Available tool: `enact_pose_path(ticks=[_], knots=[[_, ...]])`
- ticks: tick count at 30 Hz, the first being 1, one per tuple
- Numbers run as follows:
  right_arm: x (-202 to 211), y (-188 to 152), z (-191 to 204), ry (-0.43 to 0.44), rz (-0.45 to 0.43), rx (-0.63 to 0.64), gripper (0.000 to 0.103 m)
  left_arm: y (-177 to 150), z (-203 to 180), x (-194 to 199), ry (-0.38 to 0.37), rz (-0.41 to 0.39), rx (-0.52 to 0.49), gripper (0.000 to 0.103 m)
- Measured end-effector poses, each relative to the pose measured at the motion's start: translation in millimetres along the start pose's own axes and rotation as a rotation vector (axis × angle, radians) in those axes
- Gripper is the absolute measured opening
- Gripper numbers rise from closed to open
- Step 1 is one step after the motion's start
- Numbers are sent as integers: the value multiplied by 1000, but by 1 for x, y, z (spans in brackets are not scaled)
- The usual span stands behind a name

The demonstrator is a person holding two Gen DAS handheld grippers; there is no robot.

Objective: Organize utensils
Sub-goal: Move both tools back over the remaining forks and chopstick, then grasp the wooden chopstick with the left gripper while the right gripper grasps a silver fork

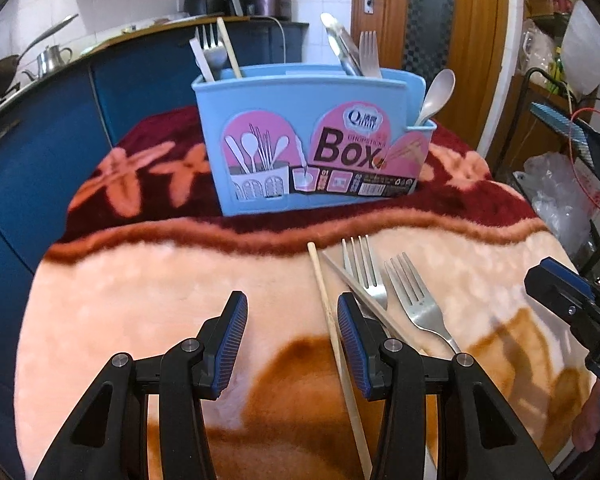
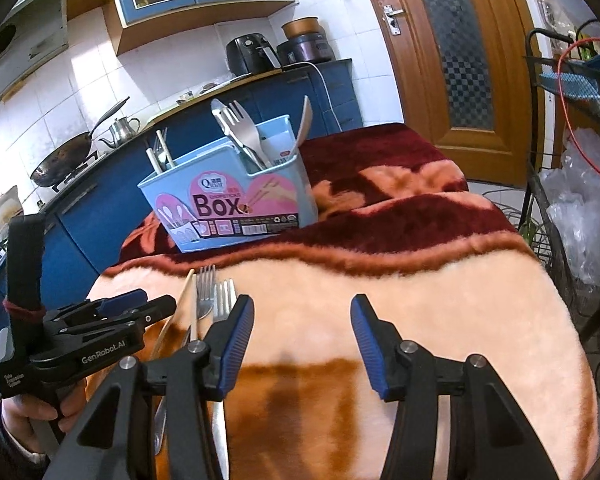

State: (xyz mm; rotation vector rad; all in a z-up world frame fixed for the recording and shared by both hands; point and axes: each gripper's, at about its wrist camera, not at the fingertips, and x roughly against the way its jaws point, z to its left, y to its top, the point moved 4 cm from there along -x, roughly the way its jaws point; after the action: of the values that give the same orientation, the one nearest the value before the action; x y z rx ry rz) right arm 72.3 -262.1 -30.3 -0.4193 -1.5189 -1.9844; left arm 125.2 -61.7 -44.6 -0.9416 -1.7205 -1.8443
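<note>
My left gripper (image 1: 292, 316) and right gripper (image 2: 302, 320) both hang open, gripping nothing. Two forks (image 1: 414, 300) and chopsticks (image 1: 328, 304) lie crossed on the blanket (image 1: 140, 300), before the blue utensil box (image 1: 308, 140).

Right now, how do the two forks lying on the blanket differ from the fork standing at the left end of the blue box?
The two forks on the blanket lie flat with their prongs toward the blue box; the fork in the box stands upright, prongs up. The flat ones lie loose beside a chopstick, not yet sorted; the standing one is already stowed among other utensils. All look like plain silver metal.
</note>
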Motion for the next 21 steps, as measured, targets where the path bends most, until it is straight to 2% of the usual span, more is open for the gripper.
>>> enact_pose_path(ticks=[9,12,16,20,21], knots=[[-7,-4,-7,6,19,-17,54,8,-5,-17,-41,48,-5,46],[-7,-4,-9,5,20,-22,54,9,-4,-23,-58,68,2,35],[-7,-4,-9,4,25,-24,54,10,-1,-23,-73,71,27,29],[-7,-4,-6,8,28,-16,54,9,3,-23,-93,73,47,11],[-8,-4,-5,10,30,-13,54,9,3,-23,-105,75,51,9]])
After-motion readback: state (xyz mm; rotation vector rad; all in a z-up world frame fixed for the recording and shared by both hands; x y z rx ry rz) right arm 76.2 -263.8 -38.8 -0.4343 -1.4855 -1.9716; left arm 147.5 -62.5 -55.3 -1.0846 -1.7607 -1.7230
